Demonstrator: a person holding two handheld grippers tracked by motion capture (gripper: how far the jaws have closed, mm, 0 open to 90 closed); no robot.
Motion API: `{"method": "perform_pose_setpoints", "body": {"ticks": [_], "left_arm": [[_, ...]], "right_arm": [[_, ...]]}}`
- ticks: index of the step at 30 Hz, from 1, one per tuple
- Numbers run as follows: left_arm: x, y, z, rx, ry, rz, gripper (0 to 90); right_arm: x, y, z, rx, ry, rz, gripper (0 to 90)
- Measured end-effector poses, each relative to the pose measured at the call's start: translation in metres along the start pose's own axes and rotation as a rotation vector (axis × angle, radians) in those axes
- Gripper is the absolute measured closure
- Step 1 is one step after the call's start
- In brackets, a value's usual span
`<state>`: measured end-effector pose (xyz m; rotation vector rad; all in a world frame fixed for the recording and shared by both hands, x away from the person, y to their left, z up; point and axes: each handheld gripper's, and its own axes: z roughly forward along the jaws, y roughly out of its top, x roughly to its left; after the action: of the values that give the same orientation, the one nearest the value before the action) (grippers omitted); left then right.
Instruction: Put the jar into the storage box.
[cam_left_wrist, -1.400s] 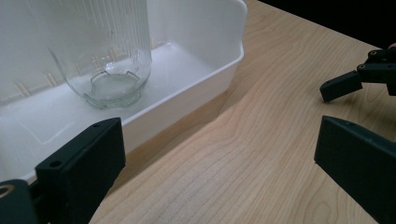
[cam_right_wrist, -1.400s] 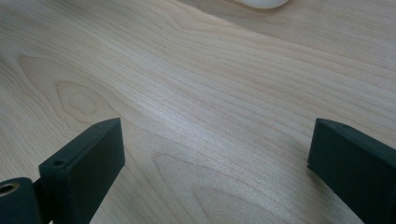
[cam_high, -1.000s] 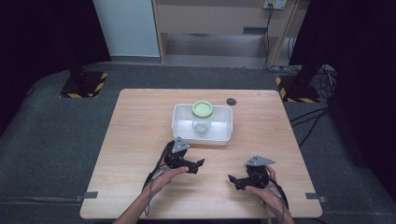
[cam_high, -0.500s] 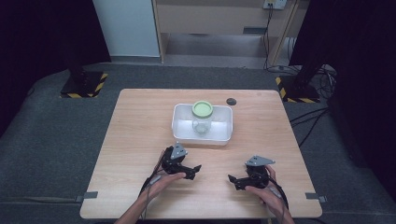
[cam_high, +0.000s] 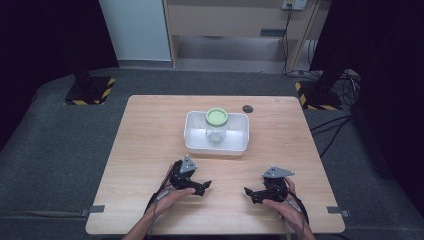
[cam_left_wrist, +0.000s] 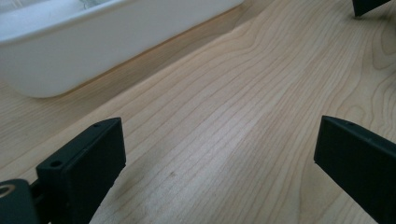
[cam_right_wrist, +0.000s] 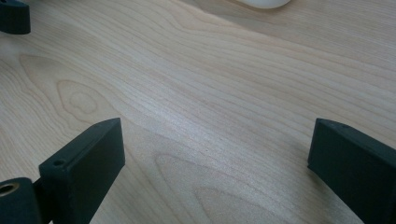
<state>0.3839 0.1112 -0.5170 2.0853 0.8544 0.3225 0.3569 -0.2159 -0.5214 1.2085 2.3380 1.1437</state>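
Evenly lit wooden table (cam_high: 150, 150) from overhead, dark and dim surroundings at left and right, soft short shadows under the white tray (cam_left_wrist: 93, 51), mild sheen on wood grain, near black jaws slightly blurred, high view soft and low-detail

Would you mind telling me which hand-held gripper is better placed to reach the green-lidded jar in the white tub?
Probably the left hand-held gripper: it sits open nearer the white tub holding the jar.

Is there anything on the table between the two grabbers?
No. In the high view, only bare wood of the table lies between the left gripper and the right gripper. The white tray sits farther back.
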Motion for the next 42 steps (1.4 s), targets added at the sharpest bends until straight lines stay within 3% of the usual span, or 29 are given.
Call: {"method": "perform_pose_setpoints", "body": {"ticks": [42], "left_arm": [[0.004, -0.023, -0.027, 0.048, 0.017, 0.036, 1.2]], "right_arm": [[0.000, 0.000, 0.000, 0.000, -0.002, -0.001, 3.8]]}}
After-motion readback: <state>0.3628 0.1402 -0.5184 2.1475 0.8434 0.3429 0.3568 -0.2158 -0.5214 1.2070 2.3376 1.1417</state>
